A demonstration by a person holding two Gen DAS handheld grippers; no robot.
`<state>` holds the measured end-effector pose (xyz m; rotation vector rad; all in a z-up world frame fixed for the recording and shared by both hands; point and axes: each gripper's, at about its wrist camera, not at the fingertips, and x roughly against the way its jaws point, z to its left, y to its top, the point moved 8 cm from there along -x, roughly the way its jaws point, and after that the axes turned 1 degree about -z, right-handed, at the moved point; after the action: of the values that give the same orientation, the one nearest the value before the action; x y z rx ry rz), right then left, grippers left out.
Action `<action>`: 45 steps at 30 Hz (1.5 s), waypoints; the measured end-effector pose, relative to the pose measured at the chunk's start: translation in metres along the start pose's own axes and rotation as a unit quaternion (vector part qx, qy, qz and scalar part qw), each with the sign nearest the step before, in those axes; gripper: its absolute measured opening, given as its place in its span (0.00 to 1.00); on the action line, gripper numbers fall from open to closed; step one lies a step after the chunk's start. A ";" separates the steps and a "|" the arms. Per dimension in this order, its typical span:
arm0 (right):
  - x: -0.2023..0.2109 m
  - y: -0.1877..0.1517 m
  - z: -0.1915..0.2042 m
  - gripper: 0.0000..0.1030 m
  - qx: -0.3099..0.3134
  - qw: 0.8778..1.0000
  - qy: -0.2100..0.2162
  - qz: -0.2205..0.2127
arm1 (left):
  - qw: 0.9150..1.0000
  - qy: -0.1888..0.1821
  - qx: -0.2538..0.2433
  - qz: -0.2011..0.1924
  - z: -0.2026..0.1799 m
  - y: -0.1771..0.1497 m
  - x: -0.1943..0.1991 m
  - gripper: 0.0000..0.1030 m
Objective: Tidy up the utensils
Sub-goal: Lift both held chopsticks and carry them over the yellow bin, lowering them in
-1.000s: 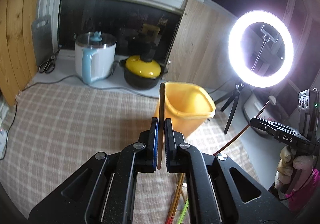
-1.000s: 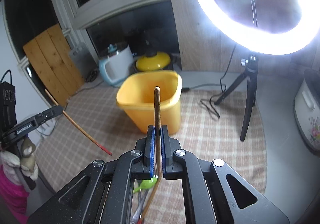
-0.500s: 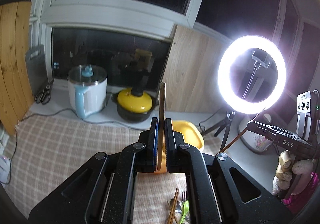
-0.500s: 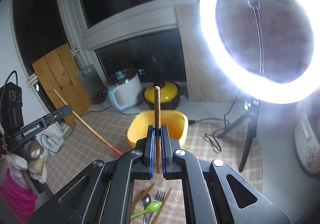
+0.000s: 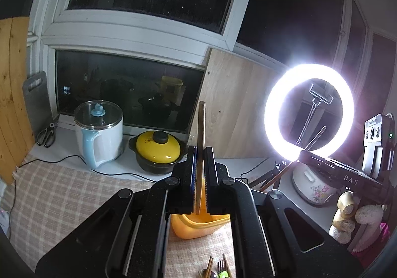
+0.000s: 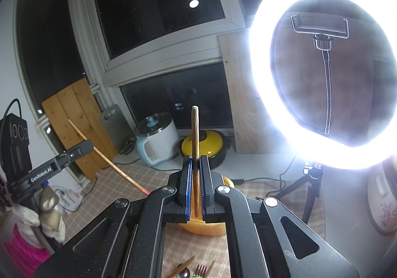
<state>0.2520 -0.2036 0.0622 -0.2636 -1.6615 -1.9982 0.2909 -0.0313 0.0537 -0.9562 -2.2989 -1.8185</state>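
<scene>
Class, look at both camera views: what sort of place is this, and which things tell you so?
Most likely a home kitchen counter by a window at night. Clues: an electric kettle, a yellow-lidded pot and a rice cooker. The ring light suggests a filming setup.

**Two wrist cameras, both tilted up toward the window**

Each fisheye sits just behind its own hand-held gripper, looking forward along the fingers and above the tabletop [image 5: 62,198]. Both views share the yellow tub [image 5: 198,225] just below the fingers, the kettle [image 6: 158,141], the yellow-lidded pot [image 5: 158,147] and the ring light [image 6: 322,67] ahead to the right.
</scene>
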 end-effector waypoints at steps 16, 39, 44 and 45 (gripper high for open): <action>-0.069 -0.034 -0.017 0.04 -0.028 0.998 -0.013 0.063 | 0.996 0.014 0.045 0.076 0.026 -0.044 -0.078 0.03; -0.109 -0.066 -0.034 0.04 -0.059 0.990 -0.010 0.125 | 0.993 0.016 0.033 0.113 0.018 -0.068 -0.108 0.03; -0.105 -0.063 -0.035 0.35 -0.060 0.991 -0.016 0.121 | 0.994 0.028 0.019 0.102 0.015 -0.064 -0.100 0.45; -0.103 -0.063 -0.036 0.54 -0.059 0.991 -0.019 0.114 | 0.995 0.030 0.018 0.095 0.015 -0.063 -0.097 0.46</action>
<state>0.3137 -0.2039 -0.0474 -0.5140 -1.4636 -1.9298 0.3430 -0.0661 -0.0444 -1.0599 -2.1184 -1.7005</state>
